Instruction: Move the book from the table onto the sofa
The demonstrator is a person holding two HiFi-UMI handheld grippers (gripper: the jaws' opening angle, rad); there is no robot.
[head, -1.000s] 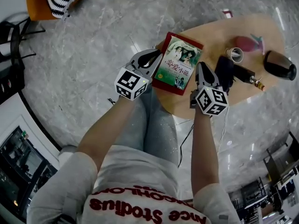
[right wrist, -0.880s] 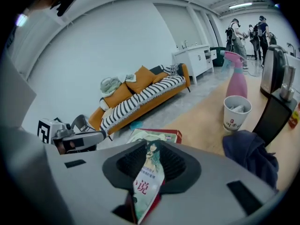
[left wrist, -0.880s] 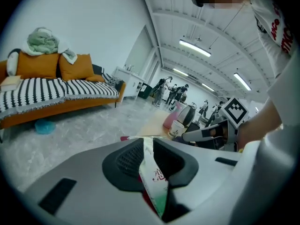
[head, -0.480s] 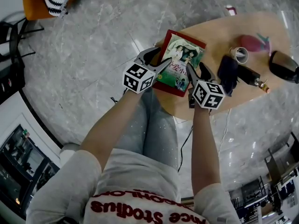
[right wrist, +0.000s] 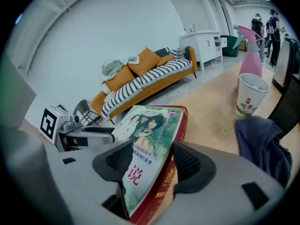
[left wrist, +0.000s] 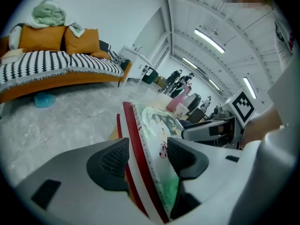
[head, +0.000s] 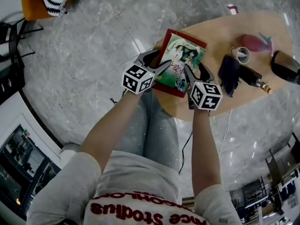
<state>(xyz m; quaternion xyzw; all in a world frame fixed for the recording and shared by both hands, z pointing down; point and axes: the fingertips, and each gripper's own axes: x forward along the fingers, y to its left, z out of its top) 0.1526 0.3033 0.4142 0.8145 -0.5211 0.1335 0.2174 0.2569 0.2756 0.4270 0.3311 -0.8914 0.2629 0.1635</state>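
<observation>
On the wooden table (head: 243,29) lies the book (head: 182,55) (red-covered), its near edge between the fingers of the left gripper (head: 156,62) and right gripper (head: 194,74), both just opening wide, neither clamping it.

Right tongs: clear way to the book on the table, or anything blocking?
Probably yes. Both have just been opening: the right tongs straddle the near right corner of the book, pads not pressing; the left tongs straddle its left edge, out of the way.
</observation>
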